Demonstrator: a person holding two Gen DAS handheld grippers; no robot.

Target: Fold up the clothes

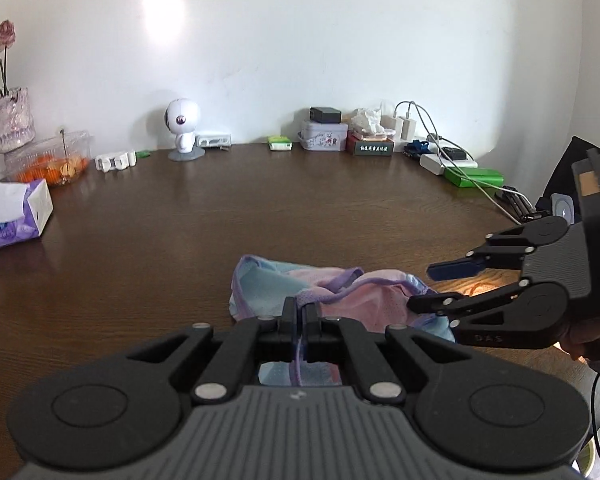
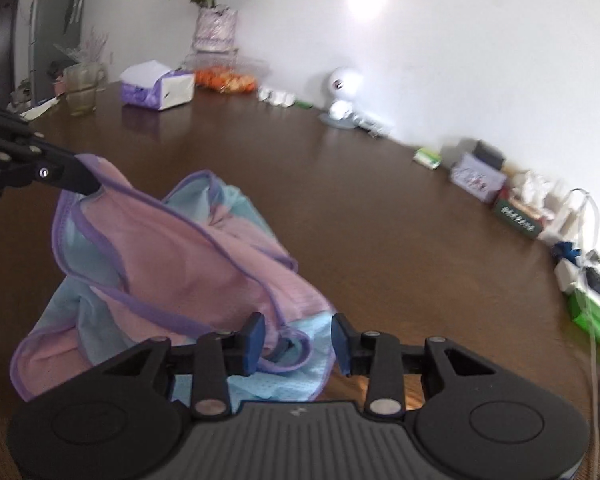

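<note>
One pinches, one lets go

The left hand-held gripper (image 1: 299, 312) is clamped tight on the pink-and-blue garment's (image 2: 188, 264) purple hem, lifting it; the right hand-held gripper (image 2: 298, 342) stands open over the near edge.

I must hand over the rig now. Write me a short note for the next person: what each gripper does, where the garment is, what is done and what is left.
Left gripper: shut on the purple edge of the pink and blue garment, holding that part up.
Right gripper: open; the garment's near edge lies between the pads, which do not press on it.
Garment: crumpled in a heap on the brown table, near the front edge, not spread flat.
Done: one edge is gripped; no neat fold shows.
Left: probably grip a second edge with the right gripper, spread the garment flat, then fold it.
</note>
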